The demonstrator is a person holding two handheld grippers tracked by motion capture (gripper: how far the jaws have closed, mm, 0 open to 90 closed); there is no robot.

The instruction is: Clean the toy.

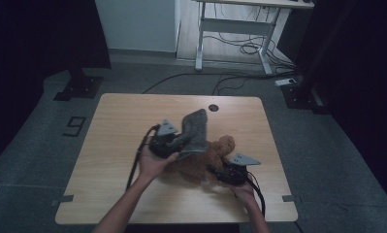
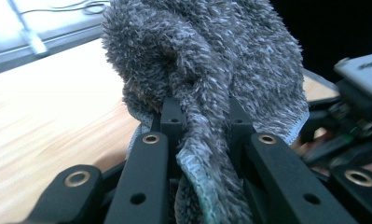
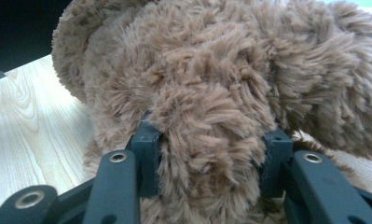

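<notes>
The high view shows a wooden table (image 1: 118, 145) with a brown plush toy (image 1: 215, 153) lying at its middle and a grey fluffy cloth (image 1: 196, 131) raised above the toy's left side. The left gripper (image 1: 181, 141) meets the cloth's lower edge; the right gripper (image 1: 214, 171) touches the toy's near side.

The left gripper view adds the grip itself: the left gripper (image 2: 202, 121) pinches a fold of the cloth (image 2: 211, 60) between its jaws, the hemmed edge hanging down between them.

In the right gripper view, the right gripper (image 3: 211, 140) clamps a tuft of the toy (image 3: 221, 74), its jaws held apart by the fur.
</notes>
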